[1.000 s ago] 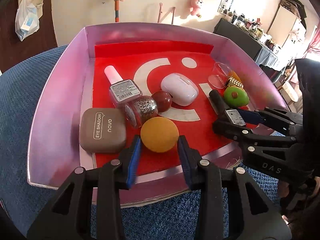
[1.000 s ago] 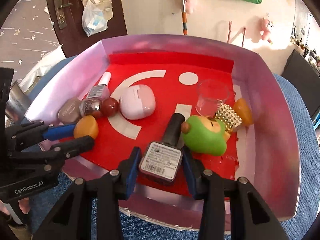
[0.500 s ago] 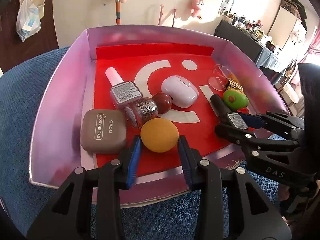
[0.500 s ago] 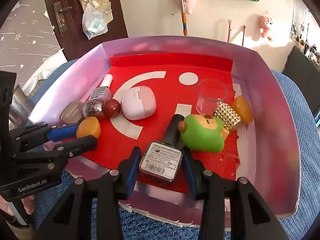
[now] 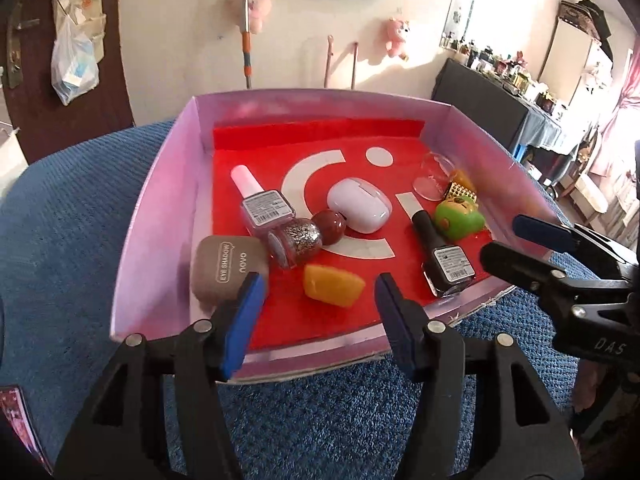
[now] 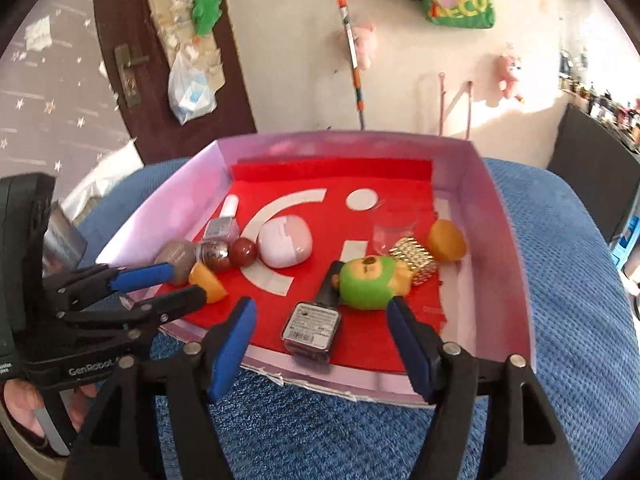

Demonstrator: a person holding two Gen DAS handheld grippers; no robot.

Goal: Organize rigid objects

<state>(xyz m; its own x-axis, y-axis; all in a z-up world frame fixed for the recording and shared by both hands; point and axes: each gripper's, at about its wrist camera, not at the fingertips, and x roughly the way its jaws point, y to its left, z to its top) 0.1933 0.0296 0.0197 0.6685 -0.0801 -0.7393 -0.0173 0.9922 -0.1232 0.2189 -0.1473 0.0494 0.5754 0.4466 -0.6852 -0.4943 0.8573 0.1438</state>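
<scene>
I've let go: both jaws just spread, left gripper [image 5: 316, 296] off the orange sponge [image 5: 333, 290], right gripper [image 6: 322, 318] off the dark polish bottle [image 6: 312, 327]. The brown compact [image 5: 228, 272] reads "EYE SHADOW novo".

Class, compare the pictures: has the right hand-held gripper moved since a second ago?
Yes. The right hand-held gripper has backed off toward the tray's near rim; its jaws have just been opening, releasing the dark nail polish bottle.
</scene>
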